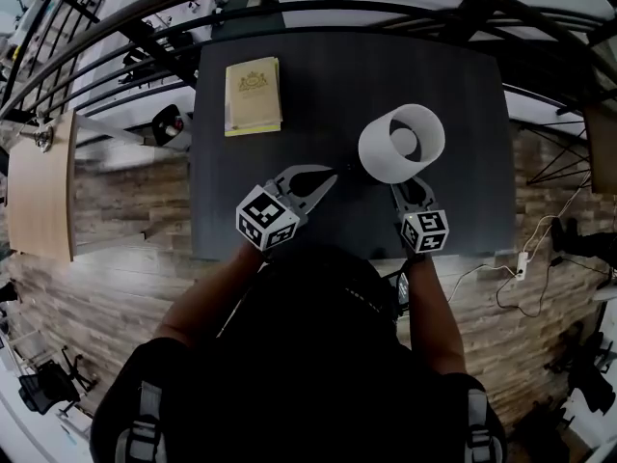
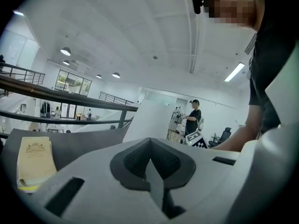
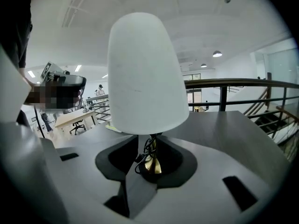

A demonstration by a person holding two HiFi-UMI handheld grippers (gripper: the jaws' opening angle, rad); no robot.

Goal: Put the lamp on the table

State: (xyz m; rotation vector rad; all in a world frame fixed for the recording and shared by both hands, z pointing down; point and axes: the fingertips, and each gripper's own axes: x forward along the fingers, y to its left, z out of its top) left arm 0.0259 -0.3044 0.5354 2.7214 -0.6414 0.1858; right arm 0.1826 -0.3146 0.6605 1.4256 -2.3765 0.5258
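- The right gripper (image 3: 149, 168) has its jaws closed on the lamp (image 3: 145, 73), pinching the thin brass stem (image 3: 153, 161) just under the white shade (image 1: 402, 143).
- The lamp stands upright straight ahead of those jaws, over the dark surface (image 1: 328, 75). Whether its foot touches down I cannot tell.
- It is probably light but top-heavy. The shade looks easy to dent and the brass slippery, so the stem is the place to hold.
- A dark cord (image 3: 141, 155) wound round the stem could snag.
- The left gripper (image 2: 150, 158) has its jaws together on nothing, with the lamp off to their right.
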